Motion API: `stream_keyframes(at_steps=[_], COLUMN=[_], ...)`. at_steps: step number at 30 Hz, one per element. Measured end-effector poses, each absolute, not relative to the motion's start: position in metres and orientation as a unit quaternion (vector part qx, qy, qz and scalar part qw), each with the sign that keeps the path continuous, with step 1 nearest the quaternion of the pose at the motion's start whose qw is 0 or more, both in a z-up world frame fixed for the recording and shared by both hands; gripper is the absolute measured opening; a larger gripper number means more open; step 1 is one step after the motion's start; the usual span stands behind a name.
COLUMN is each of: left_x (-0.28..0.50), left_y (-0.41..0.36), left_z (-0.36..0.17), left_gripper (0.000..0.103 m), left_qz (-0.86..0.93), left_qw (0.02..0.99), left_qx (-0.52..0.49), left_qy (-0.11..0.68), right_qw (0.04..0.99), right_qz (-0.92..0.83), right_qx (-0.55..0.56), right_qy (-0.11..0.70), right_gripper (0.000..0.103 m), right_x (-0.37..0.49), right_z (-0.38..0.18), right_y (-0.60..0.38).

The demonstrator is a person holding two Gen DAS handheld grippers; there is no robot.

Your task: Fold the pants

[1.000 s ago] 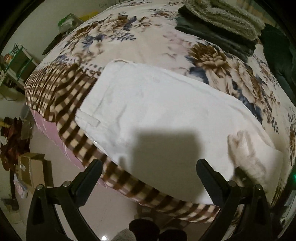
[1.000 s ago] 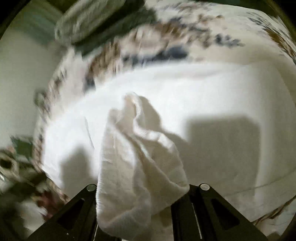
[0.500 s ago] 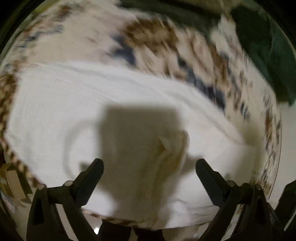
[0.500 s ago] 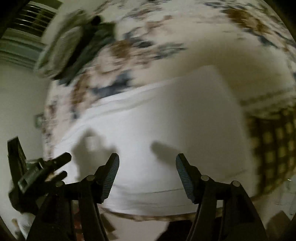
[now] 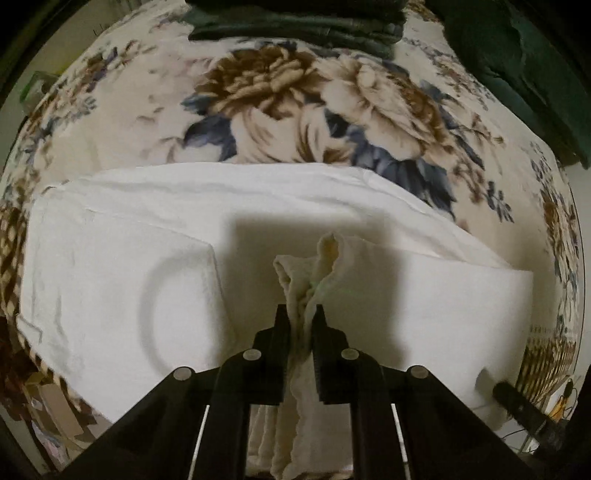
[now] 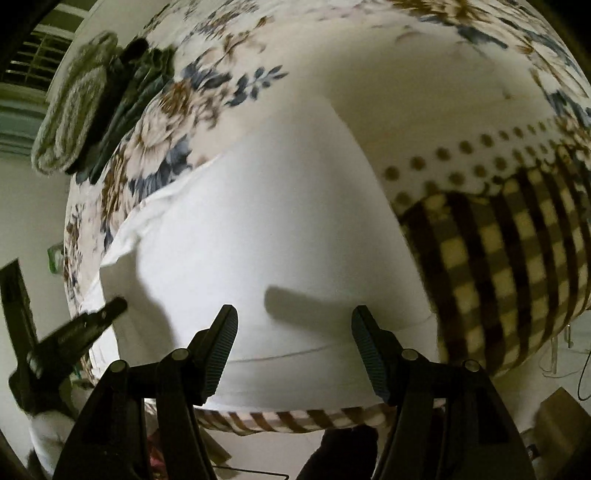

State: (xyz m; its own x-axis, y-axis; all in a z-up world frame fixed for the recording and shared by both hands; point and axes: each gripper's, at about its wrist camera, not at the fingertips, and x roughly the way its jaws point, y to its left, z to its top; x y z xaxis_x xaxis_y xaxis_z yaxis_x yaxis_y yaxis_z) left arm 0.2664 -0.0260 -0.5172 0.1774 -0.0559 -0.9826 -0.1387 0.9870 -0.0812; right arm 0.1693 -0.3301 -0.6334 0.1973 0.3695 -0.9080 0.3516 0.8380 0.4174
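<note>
White pants [image 5: 110, 288] spread flat on floral blanket [image 5: 295, 103], ahead of both sets of jaws. Left gripper [image 5: 300, 321] closed tight on a bunched fold of the pants, cloth rising past the fingertips and hanging below them. Right gripper [image 6: 291, 332] jaws wide apart, nothing between them, hovering over the near hem.

Left wrist view only: the pinched fold, dark folded clothes [image 5: 295, 22] at the far edge beyond the jaws. Right wrist view only: checked blanket border [image 6: 498, 258] right of the jaws, striped folded towel [image 6: 74, 103] far left, left gripper's black body low at left.

No legible writing or labels.

Bed edge directly under both jaws; bare blanket beyond the pants' far edge.
</note>
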Motion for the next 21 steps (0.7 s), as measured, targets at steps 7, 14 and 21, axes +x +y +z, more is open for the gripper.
stream_keyframes(at_steps=[7, 14, 21], left_x=[0.259, 0.216, 0.158], left_y=[-0.021, 0.030, 0.136], left_z=[-0.519, -0.476, -0.472], left_gripper=[0.017, 0.089, 0.089], left_qz=[0.030, 0.095, 0.205], left_qw=[0.764, 0.792, 0.774], left_qx=[-0.090, -0.163, -0.339], left_qy=[0.638, 0.581, 0.493], right_qw=[0.714, 0.721, 0.728], right_qz=[-0.003, -0.013, 0.008], right_qx=[0.256, 0.181, 0.139], right_qy=[0.652, 0.669, 0.671], right_gripper=[0.067, 0.071, 0.084], right_x=[0.178, 0.188, 0.205], right_z=[-0.634, -0.616, -0.603], right_y=[-0.318, -0.286, -0.245])
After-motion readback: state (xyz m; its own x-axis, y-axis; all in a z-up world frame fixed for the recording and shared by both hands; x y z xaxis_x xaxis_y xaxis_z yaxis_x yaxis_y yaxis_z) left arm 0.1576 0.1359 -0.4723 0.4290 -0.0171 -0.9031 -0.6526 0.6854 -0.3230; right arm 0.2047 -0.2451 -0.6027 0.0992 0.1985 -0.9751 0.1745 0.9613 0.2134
